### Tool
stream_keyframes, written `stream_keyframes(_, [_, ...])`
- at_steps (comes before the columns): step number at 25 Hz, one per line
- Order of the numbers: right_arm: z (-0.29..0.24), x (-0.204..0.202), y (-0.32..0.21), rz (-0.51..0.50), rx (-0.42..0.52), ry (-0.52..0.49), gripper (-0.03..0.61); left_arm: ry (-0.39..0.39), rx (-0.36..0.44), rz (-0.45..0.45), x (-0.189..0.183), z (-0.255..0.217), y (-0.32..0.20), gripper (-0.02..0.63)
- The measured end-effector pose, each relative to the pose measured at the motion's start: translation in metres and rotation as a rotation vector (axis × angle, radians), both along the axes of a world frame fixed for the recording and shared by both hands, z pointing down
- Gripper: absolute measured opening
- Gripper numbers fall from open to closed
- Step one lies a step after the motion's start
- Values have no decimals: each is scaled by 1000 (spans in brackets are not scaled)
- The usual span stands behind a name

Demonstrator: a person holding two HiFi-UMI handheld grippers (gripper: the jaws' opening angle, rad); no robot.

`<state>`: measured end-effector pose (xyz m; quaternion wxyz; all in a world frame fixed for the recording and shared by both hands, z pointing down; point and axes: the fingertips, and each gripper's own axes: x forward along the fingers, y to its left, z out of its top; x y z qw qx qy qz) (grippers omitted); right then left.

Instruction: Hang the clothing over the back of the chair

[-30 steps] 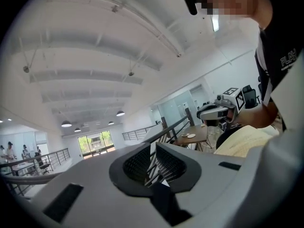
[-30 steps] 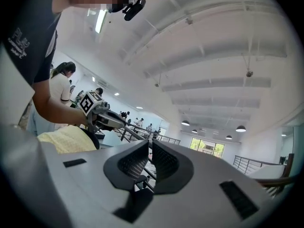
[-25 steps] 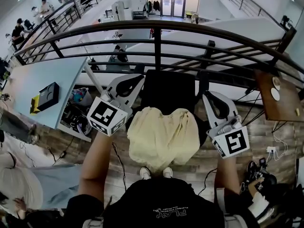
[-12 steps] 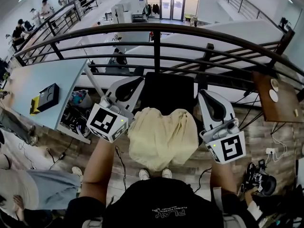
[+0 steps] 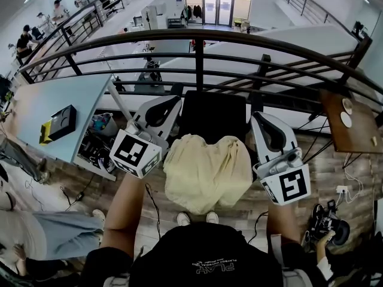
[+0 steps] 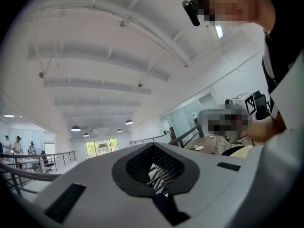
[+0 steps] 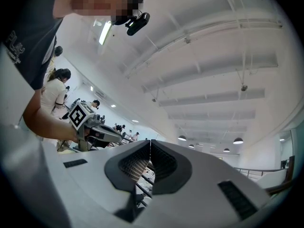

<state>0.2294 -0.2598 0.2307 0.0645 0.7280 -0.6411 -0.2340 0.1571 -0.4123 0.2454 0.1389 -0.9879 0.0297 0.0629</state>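
Two tools, left tool (image 5: 170, 102) and right tool (image 5: 260, 121), are held on outstretched forearms (image 5: 122, 205) at either side of the black chair (image 5: 212, 115). Each has its jaws closed and empty. Between them, pale yellow clothing (image 5: 206, 171) drapes over the chair's near side.

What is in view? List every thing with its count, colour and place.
clothing: one, cream, draped over the chair's near side, between the grippers
chair: one, black, centre, in front of the railing
railing: one, dark metal, across the top
table: one, pale blue, left
box: one, black, on that table
side table: one, brown wood, right edge
shoes: two, white, just below the clothing
left gripper: one, white, left of the clothing, jaws shut on nothing
right gripper: one, white, right of the clothing, jaws shut on nothing
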Motion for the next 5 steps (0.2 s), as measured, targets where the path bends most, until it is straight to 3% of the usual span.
stream_keyframes(5, [5,2,2,-1,-7,2,20,-8,4,-2,3,5,3,14])
